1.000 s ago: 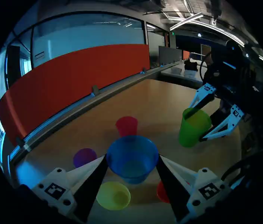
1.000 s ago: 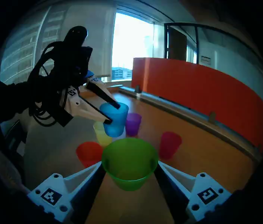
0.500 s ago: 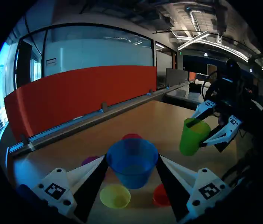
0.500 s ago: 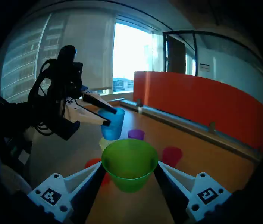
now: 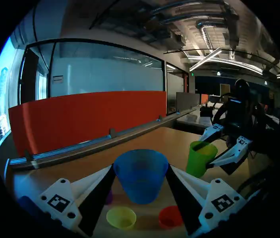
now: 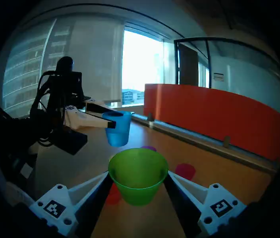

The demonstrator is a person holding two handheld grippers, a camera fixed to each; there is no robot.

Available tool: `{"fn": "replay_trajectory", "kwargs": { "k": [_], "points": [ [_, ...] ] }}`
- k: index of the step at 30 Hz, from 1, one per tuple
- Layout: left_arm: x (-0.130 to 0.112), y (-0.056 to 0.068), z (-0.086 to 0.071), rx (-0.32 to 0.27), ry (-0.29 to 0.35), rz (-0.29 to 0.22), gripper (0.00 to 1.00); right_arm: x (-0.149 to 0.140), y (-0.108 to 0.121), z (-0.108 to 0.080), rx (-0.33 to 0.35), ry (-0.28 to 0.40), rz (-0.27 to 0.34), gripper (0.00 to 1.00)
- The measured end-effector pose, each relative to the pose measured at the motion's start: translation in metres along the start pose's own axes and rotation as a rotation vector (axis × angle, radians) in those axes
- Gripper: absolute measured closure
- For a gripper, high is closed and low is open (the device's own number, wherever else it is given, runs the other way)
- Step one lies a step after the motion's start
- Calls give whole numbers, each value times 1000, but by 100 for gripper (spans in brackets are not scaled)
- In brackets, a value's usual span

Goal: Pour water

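Lift is the change over the last second: both cups now ride clearly higher above the surface (image 5: pixel 167 139) than before, and both cameras have levelled toward the horizon. In the left gripper view, the left tool (image 5: pixel 140 169) pinches the blue cup (image 5: pixel 140 180) between both fingers (image 5: pixel 100 186), upright, with the yellow cup (image 5: pixel 121 217) and red cup (image 5: pixel 170 216) now sunk to the bottom edge, standing on the surface well below it. In the right gripper view, the right tool (image 6: pixel 138 175) pinches the green cup (image 6: pixel 138 183) the same way, rim level and mouth open to the camera. Each view also shows the other tool farther off with its cup held in the air, clear of the surface. The two held cups remain apart; neither is tilted. I cannot tell from these views whether either cup holds water. I judge the pick-up and raise to be complete and the pour itself not yet begun. The next move calls for bringing one rim above the other cup's mouth before tipping. The risk I watch for is tipping while the cups stand apart, which would spill onto the surface and the cups below.
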State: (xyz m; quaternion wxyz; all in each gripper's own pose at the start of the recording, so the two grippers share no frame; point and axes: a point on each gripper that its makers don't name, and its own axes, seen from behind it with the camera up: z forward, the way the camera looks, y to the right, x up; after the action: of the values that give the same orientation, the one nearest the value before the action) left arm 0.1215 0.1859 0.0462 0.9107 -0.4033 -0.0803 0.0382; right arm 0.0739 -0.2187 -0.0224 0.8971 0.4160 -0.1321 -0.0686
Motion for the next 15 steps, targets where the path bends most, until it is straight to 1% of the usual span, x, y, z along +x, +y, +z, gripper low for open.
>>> {"fn": "replay_trajectory", "kwargs": {
  "k": [3, 6, 15],
  "points": [
    [8, 1, -4, -1, 29, -11, 12, 3, -2, 0, 3, 19, 0, 10],
    [11, 0, -6, -1, 40, -19, 12, 8, -3, -1, 6, 38, -2, 9],
    [12, 3, -7, -3, 36, -15, 12, 24, -1, -1, 4, 101, 12, 9]
  ]
}}
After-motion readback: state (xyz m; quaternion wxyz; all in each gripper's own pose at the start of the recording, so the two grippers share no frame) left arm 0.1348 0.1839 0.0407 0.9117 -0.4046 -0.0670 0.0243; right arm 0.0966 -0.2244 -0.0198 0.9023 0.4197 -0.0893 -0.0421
